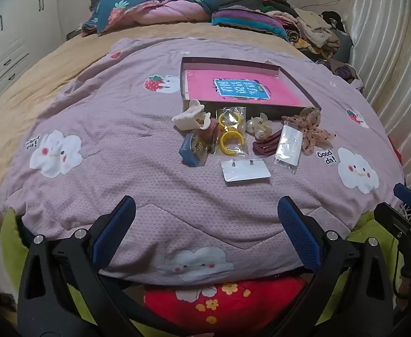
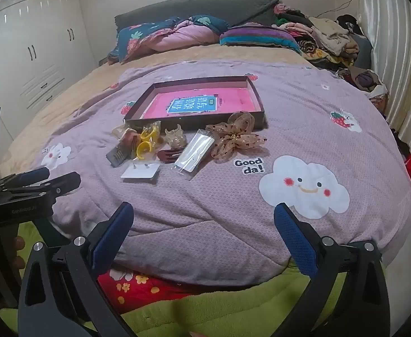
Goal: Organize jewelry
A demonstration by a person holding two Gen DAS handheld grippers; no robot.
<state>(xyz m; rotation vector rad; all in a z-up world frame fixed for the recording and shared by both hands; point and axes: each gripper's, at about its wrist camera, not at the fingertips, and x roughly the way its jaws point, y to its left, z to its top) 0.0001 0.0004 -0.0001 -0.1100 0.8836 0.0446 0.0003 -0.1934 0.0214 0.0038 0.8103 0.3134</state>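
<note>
A pile of jewelry and hair pieces lies on the mauve quilt in front of a shallow brown box that holds a pink book. In the pile are a cream claw clip, bagged yellow hoops, a dark red clip, a clear sachet, a dotted gauze bow and a white earring card. My left gripper hangs open at the quilt's near edge, short of the card. My right gripper is open too, nearer than the bow and sachet. Both are empty.
Pillows and a heap of clothes fill the head of the bed. A wardrobe stands on the left and a curtain on the right. A green blanket and red flowered cloth lie below the quilt's edge.
</note>
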